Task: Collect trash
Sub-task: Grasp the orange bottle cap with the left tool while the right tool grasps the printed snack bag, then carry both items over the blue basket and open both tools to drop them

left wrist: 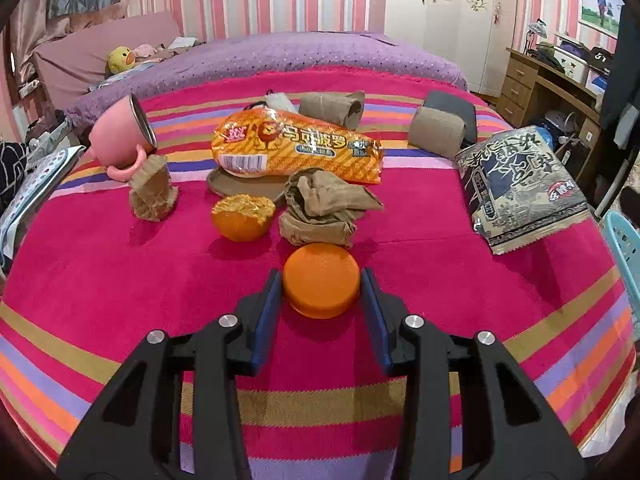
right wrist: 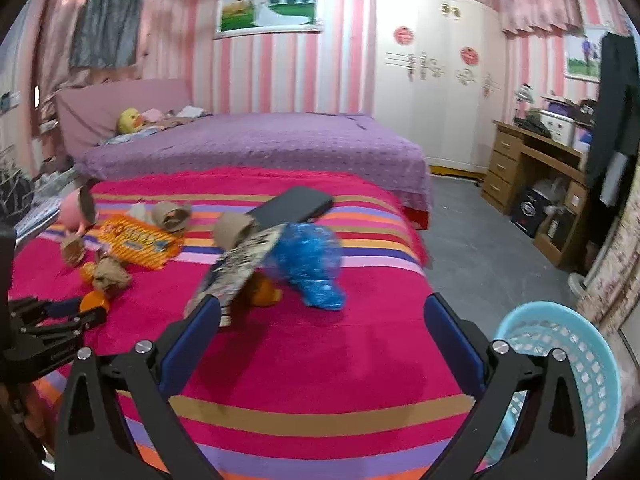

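Note:
A flat round orange lid (left wrist: 320,280) lies on the striped pink bedspread (left wrist: 120,280), and my left gripper (left wrist: 320,276) is shut on it, a blue pad against each side. The right wrist view shows that same left gripper (right wrist: 90,308) at the far left, with the orange lid (right wrist: 94,301) between its fingers. Behind the lid lie crumpled brown paper (left wrist: 328,208), a hollow orange peel (left wrist: 243,218), an orange snack bag (left wrist: 296,144) and a grey snack bag (left wrist: 520,184). My right gripper (right wrist: 322,300) hovers wide open over the bedspread, holding nothing, short of a blue plastic bag (right wrist: 312,264).
A light blue plastic basket (right wrist: 560,380) stands on the floor off the bed's right side. A pink cup (left wrist: 120,136), cardboard rolls (left wrist: 438,132), torn brown paper (left wrist: 154,192) and a dark flat case (right wrist: 296,204) also lie on the bed. A wooden desk (right wrist: 532,168) stands at the right.

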`<action>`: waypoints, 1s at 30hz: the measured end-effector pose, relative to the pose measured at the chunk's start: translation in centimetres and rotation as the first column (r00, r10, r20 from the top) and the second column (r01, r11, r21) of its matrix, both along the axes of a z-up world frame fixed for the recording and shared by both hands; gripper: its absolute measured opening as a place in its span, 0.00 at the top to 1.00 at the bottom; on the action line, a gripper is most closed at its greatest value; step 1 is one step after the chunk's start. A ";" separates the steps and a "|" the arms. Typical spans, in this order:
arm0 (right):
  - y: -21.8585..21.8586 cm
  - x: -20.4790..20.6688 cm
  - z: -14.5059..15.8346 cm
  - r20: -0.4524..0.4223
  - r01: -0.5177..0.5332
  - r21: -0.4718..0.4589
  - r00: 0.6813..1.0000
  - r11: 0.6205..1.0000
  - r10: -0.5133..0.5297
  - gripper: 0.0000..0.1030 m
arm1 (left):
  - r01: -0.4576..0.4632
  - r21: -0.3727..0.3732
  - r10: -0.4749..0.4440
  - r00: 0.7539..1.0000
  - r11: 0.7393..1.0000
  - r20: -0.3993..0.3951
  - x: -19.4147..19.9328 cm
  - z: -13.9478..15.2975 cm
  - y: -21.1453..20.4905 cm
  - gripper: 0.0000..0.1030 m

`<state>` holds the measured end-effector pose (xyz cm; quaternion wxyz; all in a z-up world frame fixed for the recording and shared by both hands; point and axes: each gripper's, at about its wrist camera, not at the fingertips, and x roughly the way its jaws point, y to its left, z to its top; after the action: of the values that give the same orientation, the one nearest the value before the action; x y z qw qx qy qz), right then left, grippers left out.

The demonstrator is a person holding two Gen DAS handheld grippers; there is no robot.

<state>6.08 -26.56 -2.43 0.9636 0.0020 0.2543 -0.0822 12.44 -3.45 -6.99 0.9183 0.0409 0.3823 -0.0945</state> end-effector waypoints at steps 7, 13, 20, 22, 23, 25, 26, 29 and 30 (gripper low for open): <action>3.2 3.3 -0.7 -0.063 -0.077 -0.021 0.995 0.997 0.076 0.14 | -0.057 0.064 0.049 0.992 0.996 0.120 -1.7 2.5 2.5 0.62; 4.5 6.3 -2.4 -0.149 -0.119 -0.011 0.982 0.993 0.116 0.61 | -0.111 0.067 0.101 0.986 0.992 0.130 -1.6 3.0 4.8 0.62; 5.1 5.3 -2.2 -0.121 -0.197 -0.030 0.974 0.980 0.192 0.91 | -0.107 0.068 0.095 0.981 0.992 0.168 -2.2 3.9 4.0 0.62; 4.9 4.5 -1.7 -0.100 -0.216 -0.035 0.972 0.976 0.212 0.95 | -0.105 0.075 0.091 0.980 0.992 0.177 -2.5 4.1 3.7 0.62; 4.6 3.9 -1.2 -0.082 -0.225 -0.034 0.972 0.974 0.221 0.95 | -0.103 0.076 0.088 0.980 0.992 0.181 -2.7 4.2 3.5 0.62; 3.7 2.9 -0.2 -0.055 -0.236 -0.019 0.970 0.971 0.235 0.96 | -0.100 0.069 0.086 0.979 0.993 0.186 -3.0 4.6 3.2 0.62; 3.2 2.4 0.4 -0.035 -0.247 -0.004 0.968 0.969 0.247 0.96 | -0.100 0.064 0.086 0.979 0.993 0.187 -3.2 4.8 3.0 0.62; 1.6 0.4 2.3 0.011 -0.272 0.017 0.962 0.962 0.272 0.96 | -0.099 0.036 0.089 0.974 0.994 0.207 -4.0 6.0 2.1 0.62; 1.1 -0.2 2.7 0.018 -0.276 0.017 0.961 0.961 0.276 0.96 | -0.099 0.038 0.088 0.972 0.994 0.216 -4.3 6.3 1.7 0.62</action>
<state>5.93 -25.43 0.30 0.9675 -0.0234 0.2456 0.0556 8.16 -1.76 -0.65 0.9562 0.0550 0.2850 -0.0369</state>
